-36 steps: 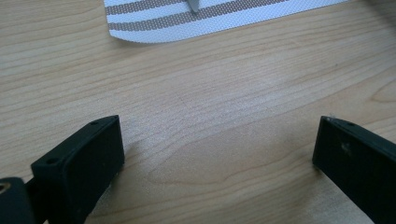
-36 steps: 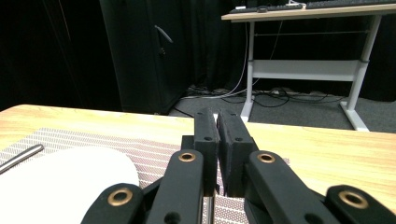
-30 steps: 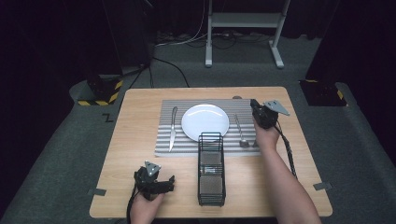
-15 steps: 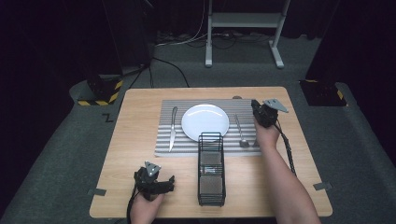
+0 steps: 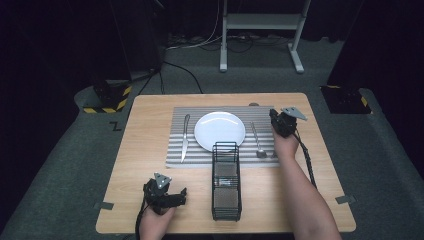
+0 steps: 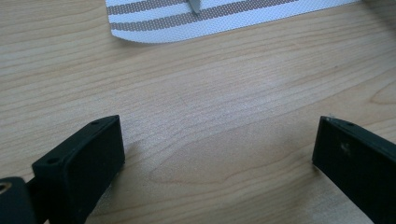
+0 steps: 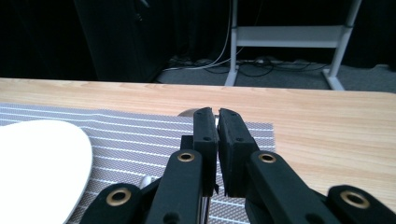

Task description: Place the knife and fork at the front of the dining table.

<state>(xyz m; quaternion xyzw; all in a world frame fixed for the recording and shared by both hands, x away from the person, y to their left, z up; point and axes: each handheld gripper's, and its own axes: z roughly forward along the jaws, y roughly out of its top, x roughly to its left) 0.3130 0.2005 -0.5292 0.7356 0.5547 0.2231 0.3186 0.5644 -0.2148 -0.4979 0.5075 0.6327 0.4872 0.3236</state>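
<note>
High view: spoon [image 5: 257, 141] lies on the right part of the striped mat [image 5: 200, 160], just right of the white plate [image 5: 220, 131], bowl toward the near side, handle running to the far side. Right gripper [image 5: 274, 116] hangs just right of the spoon's handle end, above the mat's far right corner, not touching it as far as I can tell. Right gripper view: fingers [image 7: 205, 135] closed together with only a hairline gap and nothing clearly held; a shiny bit low between them is too cramped to read.

Left gripper [image 5: 180, 196] sits at the near left of the counter [image 5: 135, 125], fingers [image 6: 84, 158] wide apart over bare wood, holding nothing. Knife [image 5: 185, 137] is on the left of the mat, and a black wire basket [image 5: 226, 182] stands near the middle, just in front of the plate.

Handling guess: the spoon looks like metal, so light, stiff and not fragile, but smooth and thin, lying flat, likely to slip or spin when pinched. Best take is across the narrow handle around mid-length, fingers opened first and lowered either side onto the mat. The bowl is curved and a poor spot. The mat may give a little under the tips.
</note>
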